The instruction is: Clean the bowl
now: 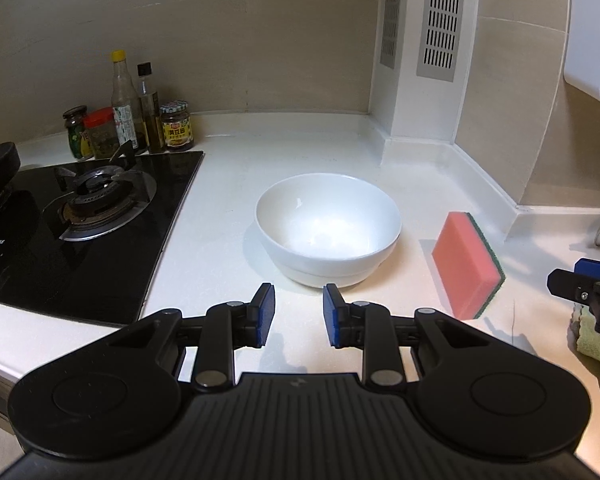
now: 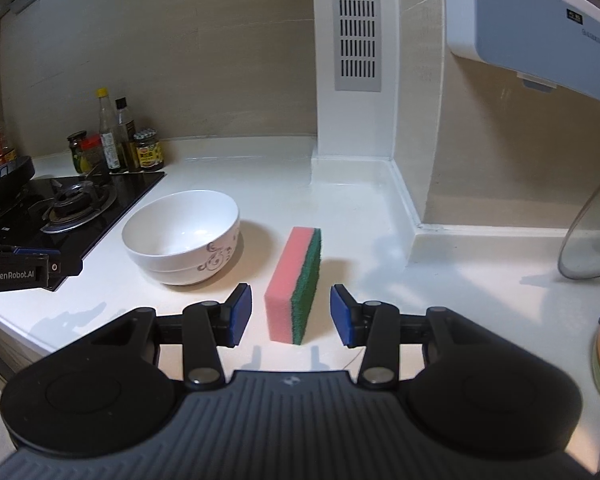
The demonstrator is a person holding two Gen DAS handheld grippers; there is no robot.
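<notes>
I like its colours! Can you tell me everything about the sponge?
The sponge is a rectangular block with two layers: soft-looking pink foam and a rough-looking dark green scrubbing pad. It stands upright on one long narrow edge on the white counter, to the right of the bowl and apart from it. It looks dry and unsquashed. Only the counter touches it; the right gripper has open jaws on either side of its near end, not pressing it.

bare counter (image 1: 236,184) behind bowl (image 1: 328,228), sponge (image 2: 296,284) beside
</notes>
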